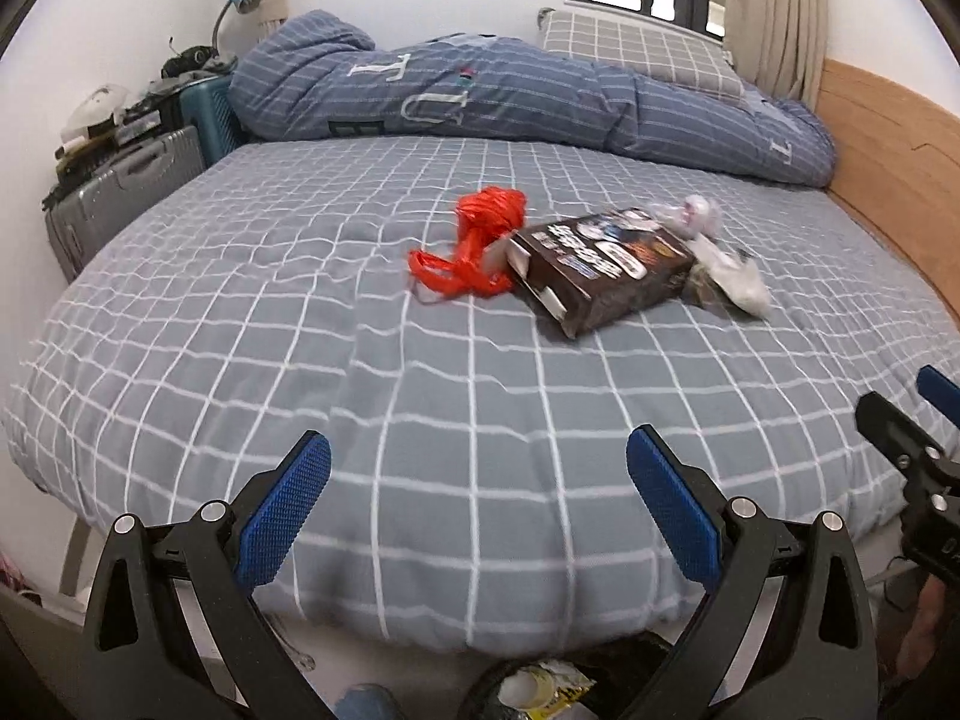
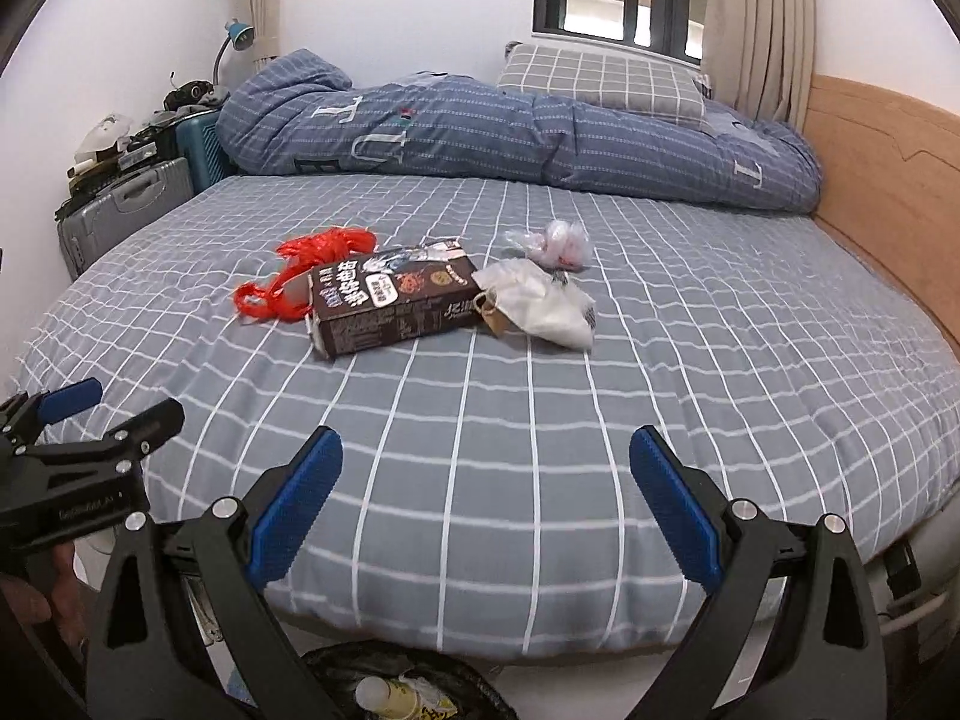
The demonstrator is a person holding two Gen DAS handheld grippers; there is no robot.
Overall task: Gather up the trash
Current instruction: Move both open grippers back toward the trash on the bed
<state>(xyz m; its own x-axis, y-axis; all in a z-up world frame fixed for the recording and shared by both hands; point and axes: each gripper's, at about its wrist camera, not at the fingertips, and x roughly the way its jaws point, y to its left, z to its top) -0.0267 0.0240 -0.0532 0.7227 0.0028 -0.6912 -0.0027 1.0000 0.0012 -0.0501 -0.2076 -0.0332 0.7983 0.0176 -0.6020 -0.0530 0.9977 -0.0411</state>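
Trash lies in the middle of the bed: a red plastic bag [image 1: 480, 240] [image 2: 312, 273], a brown carton box [image 1: 600, 267] [image 2: 390, 303], a white crumpled bag with a small brown piece [image 1: 735, 279] [image 2: 540, 306], and a clear wrapper with pink inside [image 1: 690, 213] [image 2: 555, 246]. My left gripper [image 1: 480, 480] is open and empty above the bed's near edge. My right gripper [image 2: 486, 480] is open and empty too, well short of the trash. A black-lined trash bin [image 1: 540, 693] [image 2: 408, 690] with wrappers sits below, between the fingers.
A rolled blue striped quilt [image 2: 516, 138] and a checked pillow [image 2: 606, 84] lie at the far side. A wooden headboard [image 2: 882, 180] runs on the right. Suitcases with clutter [image 2: 132, 192] stand at the left. The other gripper shows at each view's edge [image 1: 912, 450] [image 2: 90, 450].
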